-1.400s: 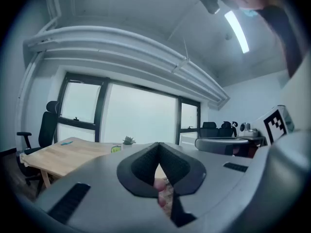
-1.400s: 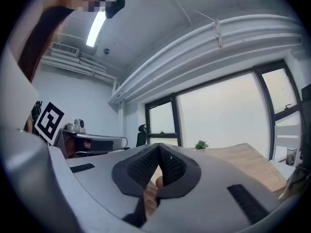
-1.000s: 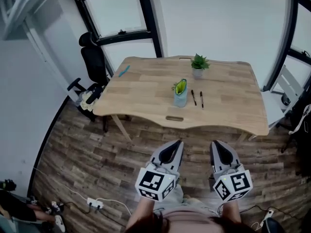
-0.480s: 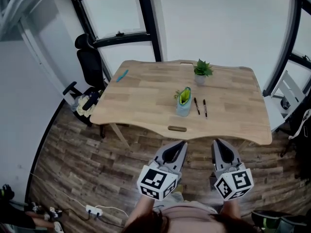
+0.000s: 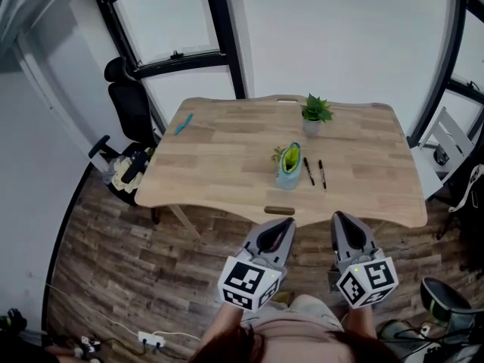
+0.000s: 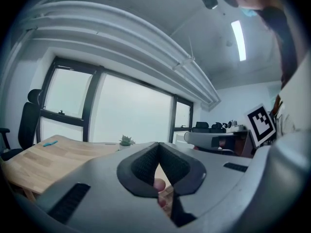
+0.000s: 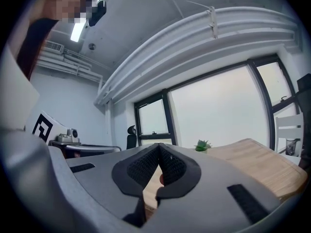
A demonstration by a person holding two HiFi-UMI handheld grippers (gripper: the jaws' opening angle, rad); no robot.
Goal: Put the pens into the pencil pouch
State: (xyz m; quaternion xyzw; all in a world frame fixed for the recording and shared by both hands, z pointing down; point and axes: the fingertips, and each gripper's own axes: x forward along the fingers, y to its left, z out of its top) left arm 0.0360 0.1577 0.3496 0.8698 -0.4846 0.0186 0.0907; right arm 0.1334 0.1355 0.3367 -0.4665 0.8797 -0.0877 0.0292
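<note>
Pale wood makes up the table (image 5: 219,165), which stands on a dark plank floor (image 5: 113,255) below a black-framed window (image 5: 174,21). Near the table's middle a light blue pencil pouch (image 5: 287,166) stands upright, its yellow-green mouth gaping open. Just right of it two black pens (image 5: 308,171) lie side by side on the bare wood. They are close to each other but not touching, and both are outside the pouch. Behind them, near the far edge, sits a small potted plant (image 5: 314,113). Well apart, at the far left corner, lies a blue pen-like thing (image 5: 183,124). A black office chair (image 5: 125,112) stands off that left side, and a white power strip (image 5: 155,341) lies on the floor near the lower left. Both tongs hang in front of the near edge, short of the table and pointing toward it. The left gripper (image 5: 283,222) has its jaws pressed together at the tips with nothing between them. The right gripper (image 5: 339,216) is likewise closed and empty. Each carries its marker cube at the rear, close to the person's body.
</note>
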